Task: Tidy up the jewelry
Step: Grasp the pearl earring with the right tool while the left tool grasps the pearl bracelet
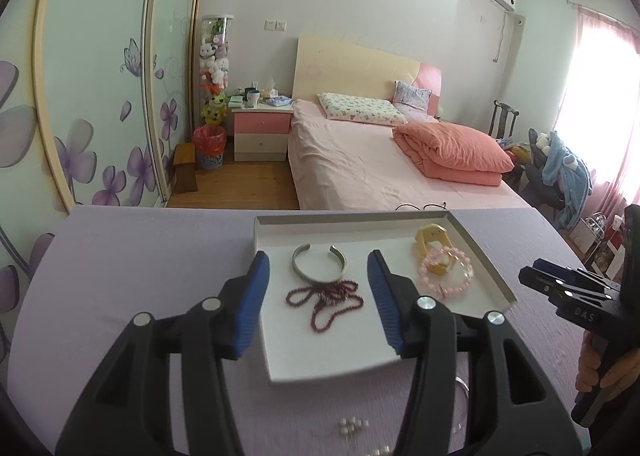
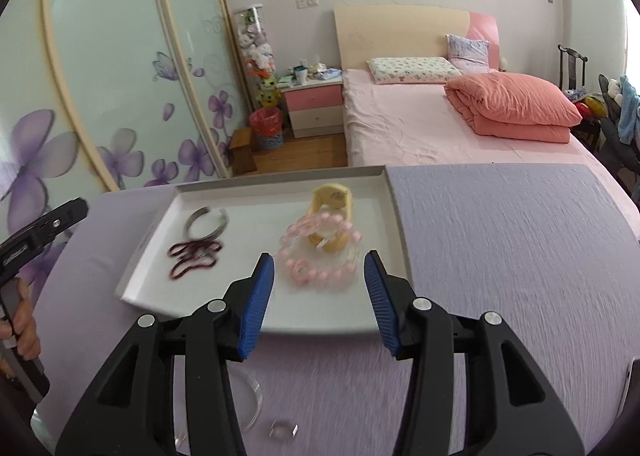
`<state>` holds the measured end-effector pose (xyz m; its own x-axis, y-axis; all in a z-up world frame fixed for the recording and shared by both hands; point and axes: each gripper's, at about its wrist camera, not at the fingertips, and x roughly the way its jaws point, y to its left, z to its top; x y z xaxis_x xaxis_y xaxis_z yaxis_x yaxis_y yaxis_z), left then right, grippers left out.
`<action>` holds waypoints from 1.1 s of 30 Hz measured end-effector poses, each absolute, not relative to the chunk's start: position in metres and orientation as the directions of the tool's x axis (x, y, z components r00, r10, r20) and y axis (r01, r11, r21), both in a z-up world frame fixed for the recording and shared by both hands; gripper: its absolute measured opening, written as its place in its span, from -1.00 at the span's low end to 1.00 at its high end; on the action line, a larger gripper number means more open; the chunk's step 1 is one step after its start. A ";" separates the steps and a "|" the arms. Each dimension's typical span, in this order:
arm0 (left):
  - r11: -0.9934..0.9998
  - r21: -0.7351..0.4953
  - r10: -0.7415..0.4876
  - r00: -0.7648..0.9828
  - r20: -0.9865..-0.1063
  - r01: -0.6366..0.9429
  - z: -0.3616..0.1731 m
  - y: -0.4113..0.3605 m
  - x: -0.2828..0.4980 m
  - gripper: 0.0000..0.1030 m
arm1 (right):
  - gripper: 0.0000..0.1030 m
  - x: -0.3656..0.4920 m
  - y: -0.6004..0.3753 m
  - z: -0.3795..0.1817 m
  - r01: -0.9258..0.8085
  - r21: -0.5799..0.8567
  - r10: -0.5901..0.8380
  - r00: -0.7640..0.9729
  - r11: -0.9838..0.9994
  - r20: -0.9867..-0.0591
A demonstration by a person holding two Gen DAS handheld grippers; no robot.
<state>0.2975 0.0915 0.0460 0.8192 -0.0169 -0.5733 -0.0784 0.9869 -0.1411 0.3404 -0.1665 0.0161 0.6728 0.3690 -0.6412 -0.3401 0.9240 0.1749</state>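
Observation:
A white tray (image 1: 276, 356) (image 2: 160, 216) lies on the lilac table. In it are a silver cuff bangle (image 1: 298, 268) (image 2: 192, 222), a dark red bead necklace (image 1: 324, 300) (image 2: 192, 256), a pink bead bracelet (image 1: 444, 270) (image 2: 316, 252) and a yellow watch (image 1: 430, 238) (image 2: 332, 196). My left gripper (image 1: 318, 262) is open over the tray, above the bangle and necklace. My right gripper (image 2: 319, 262) is open, just in front of the pink bracelet; it also shows in the left wrist view (image 1: 560, 290).
Loose white pearls (image 1: 354, 426) and a clear bangle (image 2: 256, 400) with a small clear ring (image 2: 282, 430) lie on the lilac tablecloth (image 2: 500, 256) in front of the tray. A pink bed (image 1: 380, 160) and a wardrobe stand beyond the table.

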 end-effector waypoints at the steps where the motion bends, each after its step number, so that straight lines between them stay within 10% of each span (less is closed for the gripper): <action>1: 0.987 -0.141 -0.018 0.821 -0.570 -0.076 0.045 0.091 0.290 0.06 | -0.05 0.328 -0.167 0.016 -0.353 0.178 0.381 0.671 0.919 -0.636; 14: 0.981 -0.151 0.010 0.802 -0.598 -0.124 0.006 0.085 0.189 0.47 | -0.08 0.211 -0.162 -0.037 -0.457 0.179 0.444 0.577 0.871 -0.685; 33: 0.985 -0.135 -0.005 0.757 -0.654 -0.110 -0.036 0.071 0.141 0.54 | -0.49 0.166 -0.123 -0.075 -0.539 0.095 0.420 0.521 0.837 -0.743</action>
